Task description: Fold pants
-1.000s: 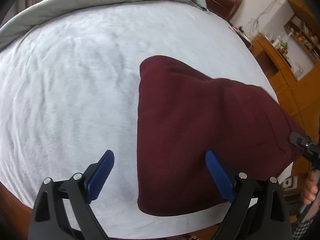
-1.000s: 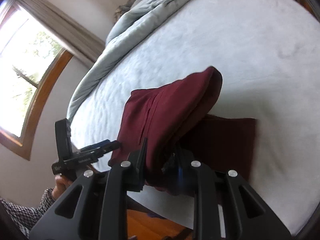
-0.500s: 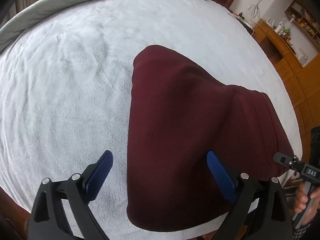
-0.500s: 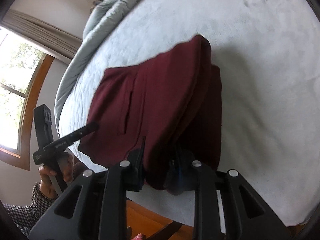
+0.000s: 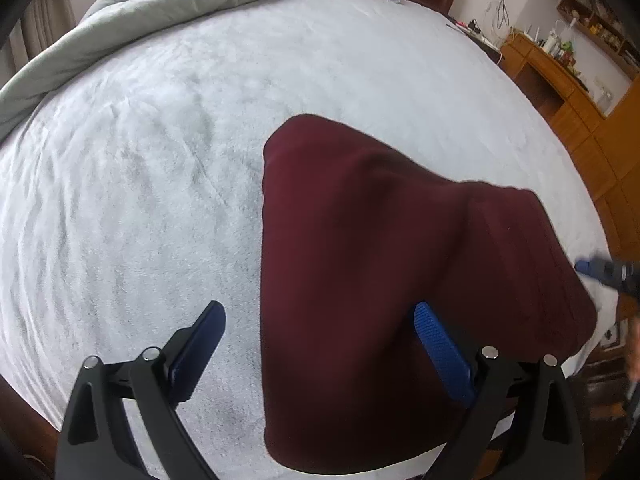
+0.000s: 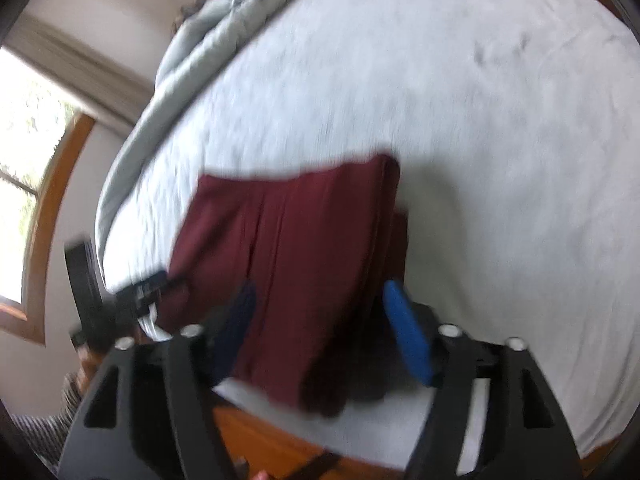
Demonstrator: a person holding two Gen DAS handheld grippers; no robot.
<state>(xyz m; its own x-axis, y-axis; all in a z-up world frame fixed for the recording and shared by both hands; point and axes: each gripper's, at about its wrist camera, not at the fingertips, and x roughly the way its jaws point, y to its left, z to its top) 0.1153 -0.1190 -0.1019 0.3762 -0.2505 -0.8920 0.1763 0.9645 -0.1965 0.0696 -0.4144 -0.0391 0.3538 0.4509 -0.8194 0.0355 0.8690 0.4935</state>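
The dark red pants (image 5: 380,272) lie folded on the white bed (image 5: 140,200), near its front edge. My left gripper (image 5: 320,336) is open just above the pants' left side, one blue pad over the sheet, the other over the cloth. In the blurred right wrist view the pants (image 6: 304,248) lie between the spread blue pads of my right gripper (image 6: 320,312), which is open. The right gripper also shows at the right edge of the left wrist view (image 5: 608,272), beside the pants' right end.
A grey duvet (image 5: 200,4) is bunched along the far side of the bed. Wooden cabinets (image 5: 560,92) with small items stand at the right. A window (image 6: 28,168) with a wooden frame is at the left. The bed's wooden edge (image 6: 280,432) lies below the pants.
My right gripper has opened and let go of the pants' edge, which has dropped flat onto the lower layer. The left gripper stayed open and drew back a little.
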